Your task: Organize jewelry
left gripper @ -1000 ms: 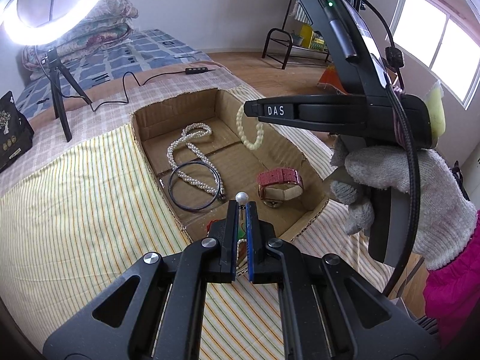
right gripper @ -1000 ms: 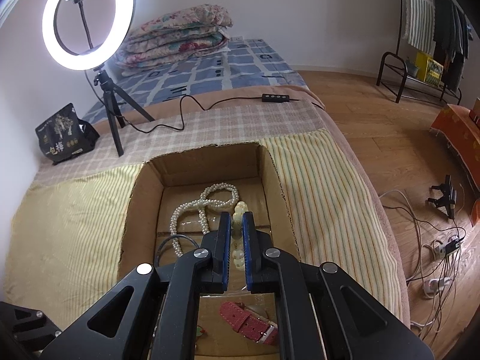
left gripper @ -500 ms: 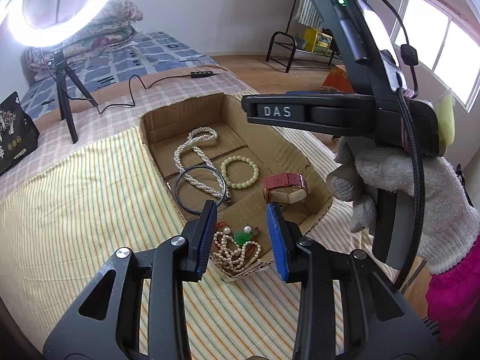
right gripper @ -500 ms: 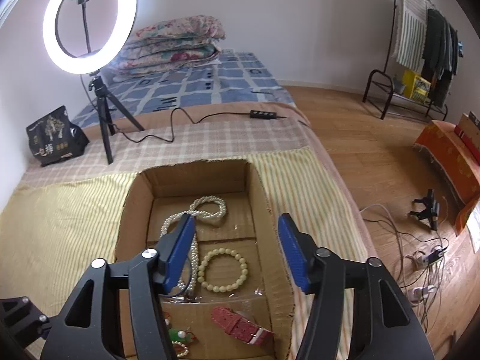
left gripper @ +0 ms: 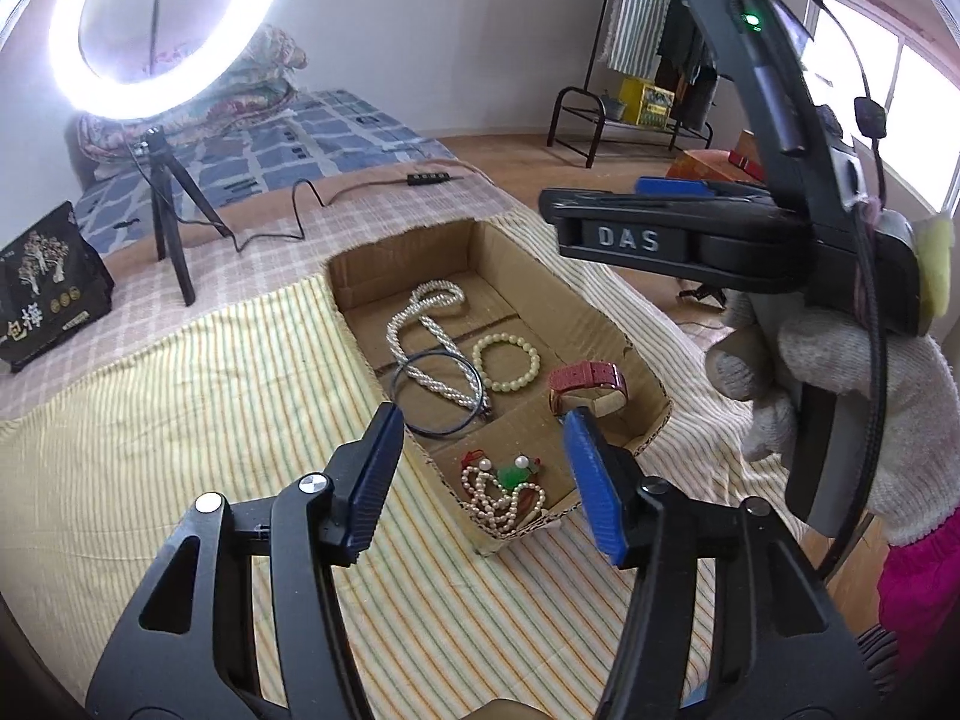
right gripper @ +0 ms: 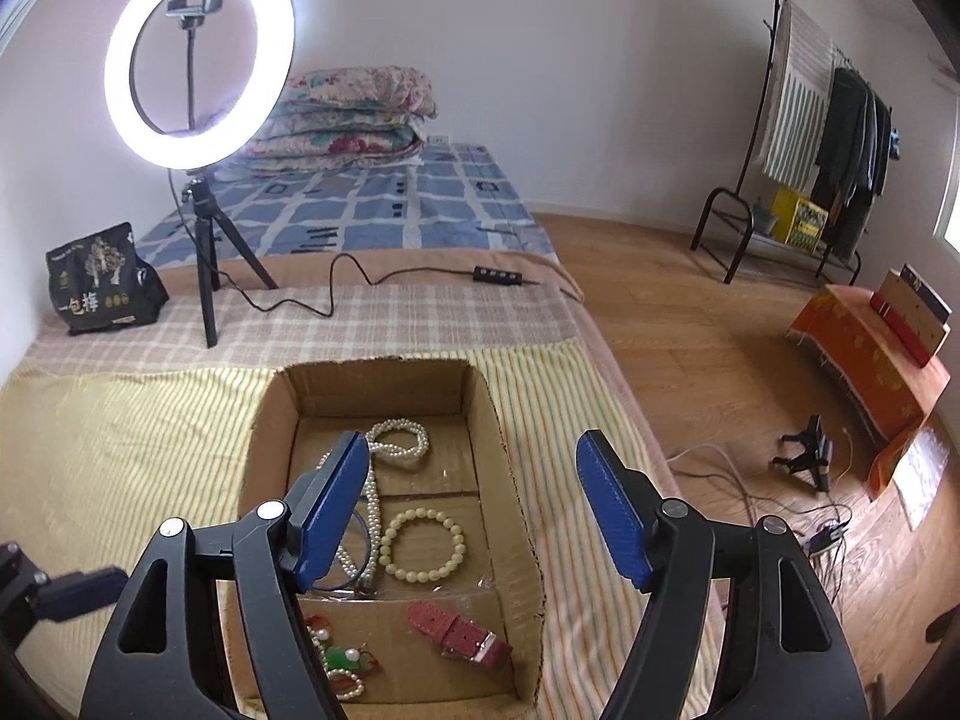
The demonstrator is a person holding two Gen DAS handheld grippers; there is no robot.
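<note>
A shallow cardboard box [left gripper: 606, 324] [right gripper: 264, 438] lies on the striped bedcover. In it lie a twisted pearl necklace [left gripper: 420, 330] [right gripper: 399, 441], a dark bangle [left gripper: 441, 390], a cream bead bracelet [left gripper: 507, 360] [right gripper: 423, 546], a red-strapped watch [left gripper: 588, 387] [right gripper: 459, 630] and a small pearl necklace with a green pendant [left gripper: 504, 489] [right gripper: 342, 660]. My left gripper [left gripper: 480, 474] is open and empty above the box's near end. My right gripper [right gripper: 474, 510] is open and empty above the box; it also shows in the left wrist view [left gripper: 672, 186].
A lit ring light on a tripod [right gripper: 198, 60] stands on the checked cover behind the box, its cable and switch [right gripper: 498, 276] trailing right. A black snack bag [right gripper: 105, 282] sits at far left. The bed edge drops to a wooden floor [right gripper: 690, 312] on the right.
Both grippers were shut on jewelry a second ago: left on the small pearl necklace, right on the cream bracelet. Both opened, dropped the pieces into the box, and have drawn back and up.
</note>
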